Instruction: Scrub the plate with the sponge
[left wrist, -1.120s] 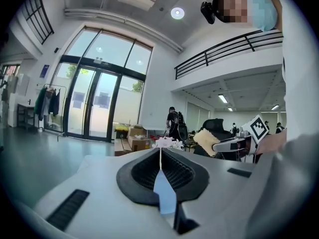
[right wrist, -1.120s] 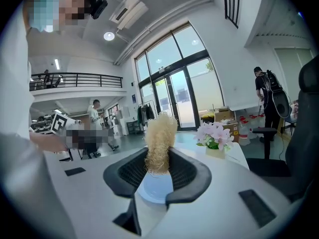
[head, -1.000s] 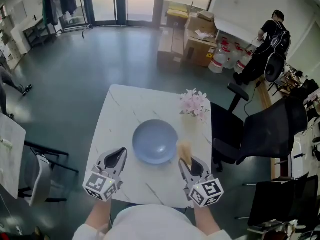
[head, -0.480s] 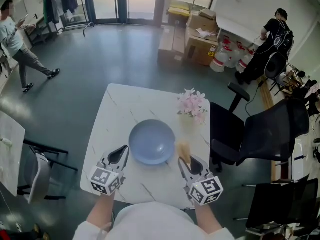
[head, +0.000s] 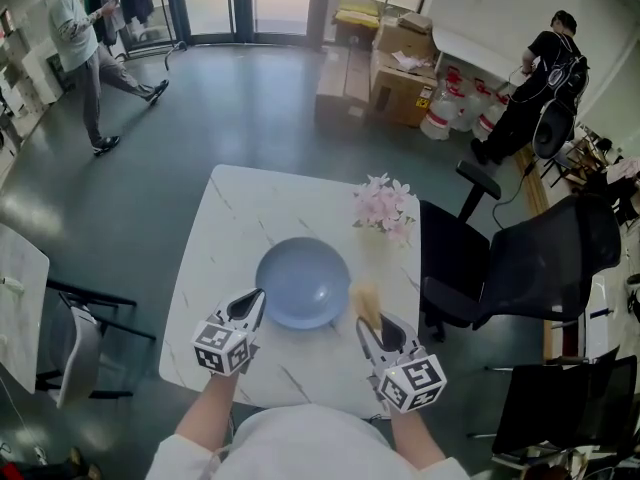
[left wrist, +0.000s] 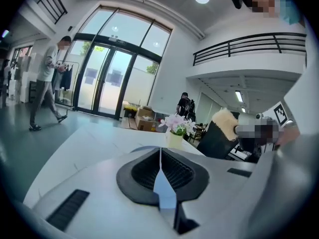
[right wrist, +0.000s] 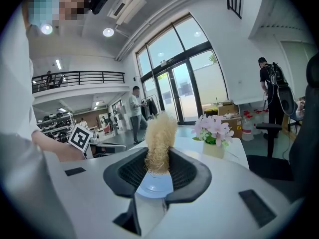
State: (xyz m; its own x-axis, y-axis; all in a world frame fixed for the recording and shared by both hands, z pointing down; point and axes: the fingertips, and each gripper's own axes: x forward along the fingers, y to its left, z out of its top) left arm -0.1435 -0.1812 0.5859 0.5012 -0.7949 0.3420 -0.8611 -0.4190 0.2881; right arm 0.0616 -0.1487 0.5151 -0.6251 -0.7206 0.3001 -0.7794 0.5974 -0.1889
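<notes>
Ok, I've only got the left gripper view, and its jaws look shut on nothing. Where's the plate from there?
Observer: In the head view the blue plate lies just ahead and to the right of the left gripper, whose tips are at its near left rim. I cannot tell if they touch.
Operator: And how is the sponge held?
Observer: The right gripper view shows the right gripper shut on the sponge, which stands upright between the jaws.
Operator: Is it over the plate?
Observer: No. From the head view it hangs just beside the plate's right rim.
</notes>
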